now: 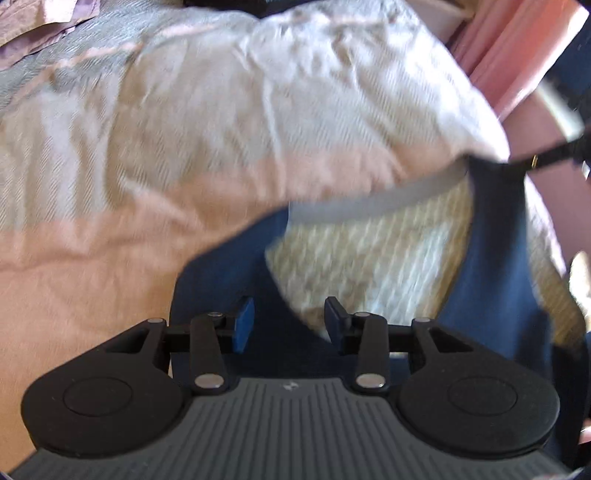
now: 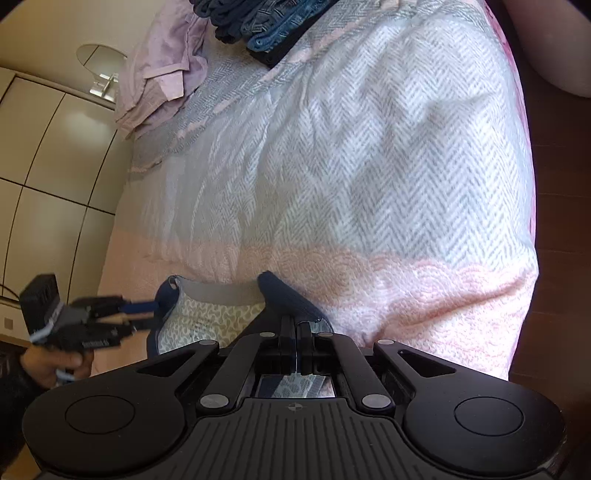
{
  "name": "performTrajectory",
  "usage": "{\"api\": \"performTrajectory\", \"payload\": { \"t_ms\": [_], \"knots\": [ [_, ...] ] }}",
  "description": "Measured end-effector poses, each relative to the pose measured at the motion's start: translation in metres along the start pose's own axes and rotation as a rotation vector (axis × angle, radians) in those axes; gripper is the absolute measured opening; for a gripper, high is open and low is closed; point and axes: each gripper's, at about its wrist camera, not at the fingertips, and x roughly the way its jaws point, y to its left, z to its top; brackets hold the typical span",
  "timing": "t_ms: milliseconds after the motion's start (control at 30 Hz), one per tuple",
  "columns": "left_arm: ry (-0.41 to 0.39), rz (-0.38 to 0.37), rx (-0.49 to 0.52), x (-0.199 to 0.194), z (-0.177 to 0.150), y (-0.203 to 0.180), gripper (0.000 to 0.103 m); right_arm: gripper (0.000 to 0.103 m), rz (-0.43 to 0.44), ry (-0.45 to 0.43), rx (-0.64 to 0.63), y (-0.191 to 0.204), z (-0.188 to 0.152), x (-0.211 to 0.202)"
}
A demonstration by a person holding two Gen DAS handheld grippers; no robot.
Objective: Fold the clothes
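A navy garment with a grey waistband and a white patterned inside lies at the near edge of the bed. My right gripper is shut on its navy edge, and cloth shows behind the closed fingers. My left gripper points steeply down over the garment's other side, its blue pads apart with navy cloth beneath them and nothing pinched. In the right wrist view the left gripper sits at the garment's left end, held by a hand.
The bed wears a white and grey herringbone blanket with a pink border. A crumpled lilac shirt and a pile of folded denim and dark clothes lie at the far end. Wardrobe doors stand left, wooden floor right.
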Motion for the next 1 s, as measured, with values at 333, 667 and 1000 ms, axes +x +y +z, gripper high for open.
{"api": "performTrajectory", "payload": {
  "t_ms": [333, 667, 1000],
  "knots": [
    [0.015, 0.040, -0.144, -0.006, -0.018, 0.006, 0.001, 0.000, 0.009, 0.013, -0.039, 0.009, 0.003, 0.006],
    [-0.038, -0.039, -0.148, -0.002, 0.010, -0.029, 0.000, 0.000, -0.006, -0.003, -0.026, 0.002, 0.011, 0.005],
    [-0.171, -0.159, -0.083, -0.055, 0.027, 0.008, 0.045, 0.006, -0.080, 0.020, -0.102, 0.008, 0.011, -0.019]
  ]
}}
